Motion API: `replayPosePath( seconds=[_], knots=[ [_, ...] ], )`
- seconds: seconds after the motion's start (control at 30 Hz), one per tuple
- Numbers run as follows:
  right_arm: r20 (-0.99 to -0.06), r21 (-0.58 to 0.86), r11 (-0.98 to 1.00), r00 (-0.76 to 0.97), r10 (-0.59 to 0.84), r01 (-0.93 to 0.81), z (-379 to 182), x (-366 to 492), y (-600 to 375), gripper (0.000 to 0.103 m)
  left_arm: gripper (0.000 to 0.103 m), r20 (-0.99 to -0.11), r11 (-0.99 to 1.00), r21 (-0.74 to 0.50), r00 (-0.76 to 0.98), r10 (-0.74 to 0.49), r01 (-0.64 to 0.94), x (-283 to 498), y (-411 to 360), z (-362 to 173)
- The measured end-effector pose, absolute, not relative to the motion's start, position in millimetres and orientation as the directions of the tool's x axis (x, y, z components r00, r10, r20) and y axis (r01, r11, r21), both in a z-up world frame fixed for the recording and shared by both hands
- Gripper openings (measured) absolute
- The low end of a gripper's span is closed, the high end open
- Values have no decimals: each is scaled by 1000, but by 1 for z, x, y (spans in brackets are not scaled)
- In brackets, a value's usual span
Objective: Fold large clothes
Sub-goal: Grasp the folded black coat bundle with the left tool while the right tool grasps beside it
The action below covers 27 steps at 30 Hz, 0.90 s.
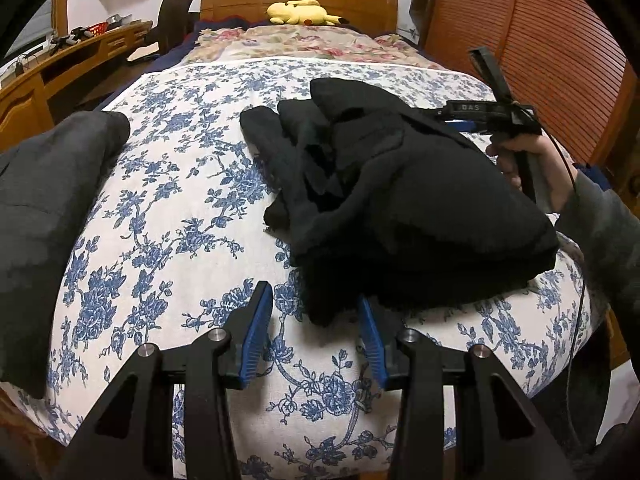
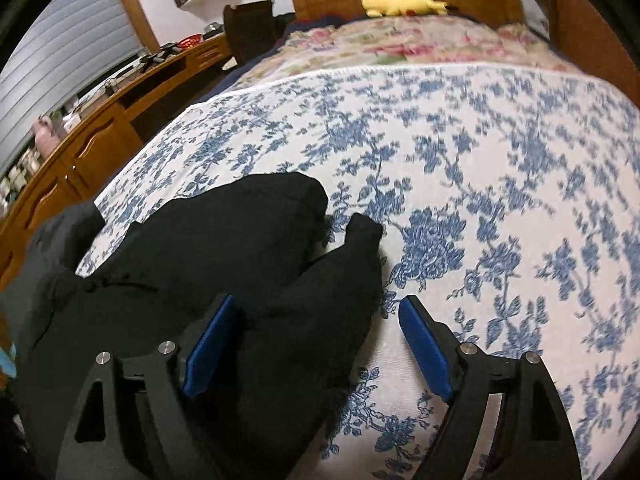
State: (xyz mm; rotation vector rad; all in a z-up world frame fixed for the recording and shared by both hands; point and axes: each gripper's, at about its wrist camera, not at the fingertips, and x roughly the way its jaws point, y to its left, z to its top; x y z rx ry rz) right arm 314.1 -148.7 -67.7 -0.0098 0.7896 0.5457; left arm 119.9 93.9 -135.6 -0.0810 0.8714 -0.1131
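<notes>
In the left wrist view, the black garment (image 1: 400, 184) covers the front of the right hand-held gripper (image 1: 460, 124), so its fingertips cannot be seen there. The dark grey garment (image 1: 44, 216) is cut off by the left edge. In the right wrist view, the blue-flowered bedspread (image 2: 500, 184) is smeared by blur, and the black garment runs out of the lower left edge. Small items on the wooden surface (image 2: 96, 136) are too small to identify.
</notes>
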Motion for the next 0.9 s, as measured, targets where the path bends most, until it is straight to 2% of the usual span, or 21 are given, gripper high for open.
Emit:
replayPosePath(
  seconds=[0.37, 0.53, 0.57, 0.6, 0.63, 0.7, 0.8, 0.9],
  knots=[
    [-717, 263, 844, 490, 495, -468, -80, 336, -142, 84, 44, -759, 988, -140, 633, -150, 66, 123, 95, -144],
    [-709, 304, 808, 447, 546, -505, -80, 338, -140, 60, 44, -747, 983, -158, 640, -181, 93, 122, 92, -150],
    [-707, 303, 801, 442, 552, -516, -79, 338, -139, 51, 41, -745, 981, -168, 638, -193, 100, 123, 92, -151],
    [-707, 290, 801, 447, 548, -524, -77, 336, -138, 43, 33, -743, 975, -194, 632, -220, 111, 124, 93, -153],
    [-706, 276, 802, 454, 543, -529, -75, 334, -137, 39, 27, -741, 969, -215, 627, -242, 119, 125, 94, -154],
    [-701, 238, 803, 476, 531, -546, -70, 329, -135, 25, 20, -733, 962, -240, 626, -267, 130, 124, 95, -154],
    [-682, 197, 814, 520, 515, -547, -60, 320, -135, 17, 10, -719, 959, -246, 636, -279, 142, 121, 95, -151],
    [-649, 169, 807, 552, 523, -566, -47, 308, -136, 14, 7, -696, 963, -223, 667, -265, 150, 114, 94, -140]
  ],
)
